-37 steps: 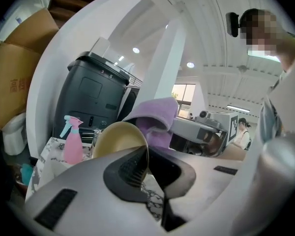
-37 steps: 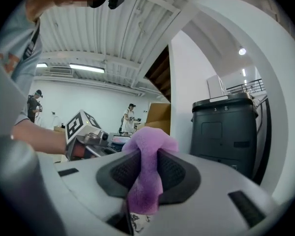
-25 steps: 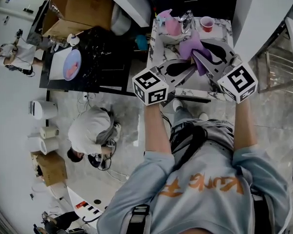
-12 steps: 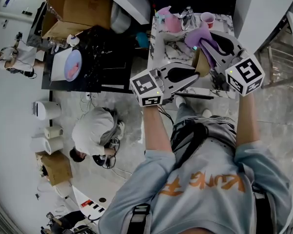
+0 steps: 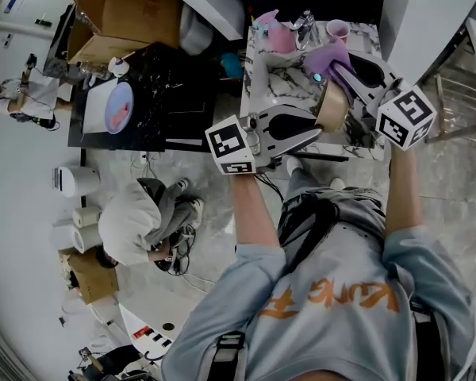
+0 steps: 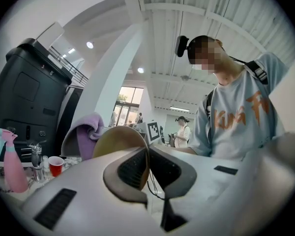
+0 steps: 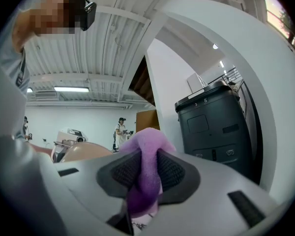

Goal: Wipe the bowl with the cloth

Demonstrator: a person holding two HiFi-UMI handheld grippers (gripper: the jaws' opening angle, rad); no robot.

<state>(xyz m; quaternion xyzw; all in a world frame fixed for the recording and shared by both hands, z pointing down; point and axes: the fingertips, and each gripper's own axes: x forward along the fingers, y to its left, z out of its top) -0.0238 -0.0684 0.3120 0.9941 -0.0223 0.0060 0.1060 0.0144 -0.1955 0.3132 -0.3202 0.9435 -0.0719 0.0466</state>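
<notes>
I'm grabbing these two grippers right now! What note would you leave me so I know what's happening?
Left gripper: fingers shut on the rim of the tan bowl, held up on edge above the marble counter.
Right gripper: fingers shut on the purple cloth, close by the bowl.
Done: both things are picked up.
Left: rub the cloth over the bowl; how much is wiped already, I cannot tell.
</notes>
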